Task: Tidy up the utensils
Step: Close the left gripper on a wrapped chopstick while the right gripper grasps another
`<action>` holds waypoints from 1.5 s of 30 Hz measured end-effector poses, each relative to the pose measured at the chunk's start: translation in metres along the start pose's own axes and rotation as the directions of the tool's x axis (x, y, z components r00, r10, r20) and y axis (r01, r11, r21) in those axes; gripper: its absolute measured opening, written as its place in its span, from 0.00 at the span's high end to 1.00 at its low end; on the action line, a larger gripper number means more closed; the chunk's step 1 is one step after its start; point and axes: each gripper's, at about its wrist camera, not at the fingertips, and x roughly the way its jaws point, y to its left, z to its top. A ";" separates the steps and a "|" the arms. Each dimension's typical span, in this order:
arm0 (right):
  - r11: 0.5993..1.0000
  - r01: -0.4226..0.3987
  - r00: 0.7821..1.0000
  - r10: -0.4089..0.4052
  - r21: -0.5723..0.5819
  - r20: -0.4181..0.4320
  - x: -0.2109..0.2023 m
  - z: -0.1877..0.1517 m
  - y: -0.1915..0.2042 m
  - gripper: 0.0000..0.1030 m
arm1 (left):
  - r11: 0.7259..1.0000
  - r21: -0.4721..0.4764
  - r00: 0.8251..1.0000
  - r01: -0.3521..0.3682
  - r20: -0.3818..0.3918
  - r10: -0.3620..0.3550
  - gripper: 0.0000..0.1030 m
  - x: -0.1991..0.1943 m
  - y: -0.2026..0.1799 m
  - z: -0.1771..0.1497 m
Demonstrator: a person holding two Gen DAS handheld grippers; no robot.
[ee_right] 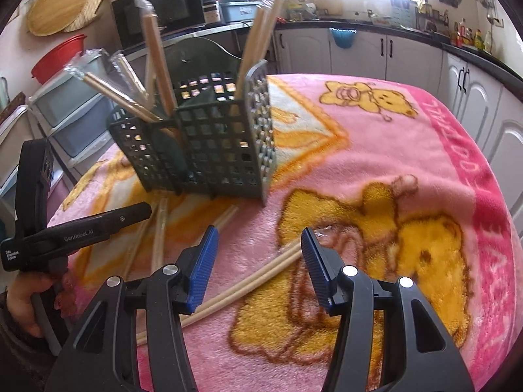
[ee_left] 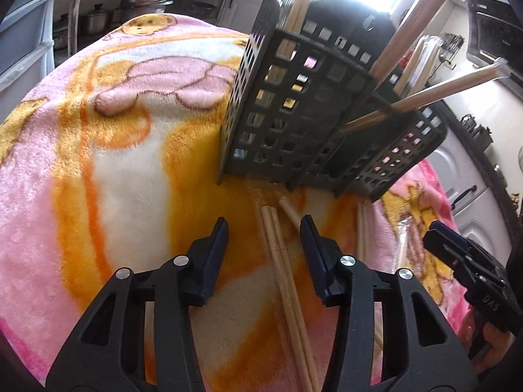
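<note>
While both grippers hang low over the pink and orange blanket (ee_left: 98, 163) covering the bench, the left gripper (ee_left: 264, 225) straddles a pair of wooden chopsticks (ee_left: 278, 254) lying flat, its jaws apart on either side and not pressing on them. Over in the right wrist view, the right gripper (ee_right: 260, 236) hovers with its jaws released around another pale chopstick pair (ee_right: 251, 277) lying slantwise on the blanket, no contact visible. Just beyond stands the dark gridded utensil caddy (ee_left: 294, 114), upright on the blanket, with several wrapped chopstick pairs (ee_left: 421, 36) leaning out of its compartments. More loose chopsticks (ee_right: 160, 228) lie in front of the caddy's base.
</note>
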 end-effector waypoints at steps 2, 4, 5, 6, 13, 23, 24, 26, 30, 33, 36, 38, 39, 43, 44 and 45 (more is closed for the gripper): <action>1.000 0.014 1.000 -0.014 0.008 -0.015 0.005 0.001 -0.004 0.51 | 1.000 0.004 1.000 -0.007 -0.003 0.007 0.63 0.002 -0.001 0.001; 1.000 0.022 0.999 -0.022 0.019 -0.029 0.008 0.001 -0.008 0.51 | 1.000 0.012 1.000 -0.019 -0.006 0.019 0.63 0.005 -0.002 0.003; 0.999 0.032 0.999 -0.031 0.030 -0.041 0.012 0.001 -0.011 0.51 | 1.000 0.014 1.000 -0.022 -0.006 0.022 0.63 0.007 -0.003 0.004; 0.999 0.035 0.998 -0.033 0.037 -0.046 0.014 0.001 -0.013 0.51 | 1.000 0.015 1.000 -0.027 -0.005 0.027 0.63 0.008 -0.004 0.004; 0.991 0.035 0.994 -0.022 0.127 -0.108 0.034 0.003 -0.031 0.51 | 0.999 0.007 0.999 -0.047 0.004 0.047 0.72 0.014 -0.006 0.007; 0.982 0.024 0.996 -0.007 0.185 -0.092 0.041 0.002 -0.044 0.88 | 0.999 -0.036 1.000 -0.013 0.001 0.013 0.86 0.012 0.011 0.006; 0.981 0.018 0.996 -0.001 0.193 -0.089 0.040 0.002 -0.046 0.90 | 0.999 -0.042 1.000 -0.006 -0.001 0.006 0.86 0.011 0.013 0.006; 0.980 0.014 0.997 0.000 0.200 -0.073 0.036 0.002 -0.047 0.93 | 0.999 -0.053 1.000 0.001 -0.004 -0.001 0.86 0.009 0.019 0.006; 0.978 0.002 1.000 0.003 0.208 -0.023 0.023 0.005 -0.049 0.93 | 0.998 -0.069 1.000 0.007 -0.020 -0.008 0.87 0.009 0.023 0.011; 0.980 -0.003 1.000 -0.001 0.198 0.020 0.010 0.009 -0.047 0.93 | 0.999 -0.051 0.999 -0.014 -0.032 0.013 0.87 0.012 0.019 0.016; 0.983 -0.018 0.997 0.005 0.182 0.071 -0.005 0.016 -0.043 0.93 | 0.999 -0.036 0.999 -0.022 -0.035 0.021 0.87 0.016 0.016 0.021; 0.987 -0.027 0.994 0.010 0.159 0.111 -0.017 0.021 -0.039 0.93 | 0.999 -0.024 0.999 -0.023 -0.031 0.022 0.87 0.018 0.015 0.021; 0.989 -0.029 0.991 0.010 0.146 0.132 -0.024 0.024 -0.036 0.93 | 1.000 -0.023 0.999 -0.017 -0.029 0.017 0.90 0.017 0.015 0.021; 0.993 -0.040 0.979 0.018 0.107 0.202 -0.048 0.033 -0.027 0.93 | 0.999 -0.045 1.000 0.009 -0.020 -0.010 0.95 0.011 0.024 0.020; 0.994 -0.044 0.977 0.022 0.099 0.214 -0.053 0.035 -0.024 0.93 | 0.999 -0.050 1.000 0.019 -0.013 -0.020 0.96 0.008 0.026 0.020; 0.995 -0.047 0.974 0.026 0.092 0.225 -0.057 0.037 -0.022 0.93 | 0.998 -0.052 0.999 0.032 0.003 -0.032 0.96 0.004 0.026 0.019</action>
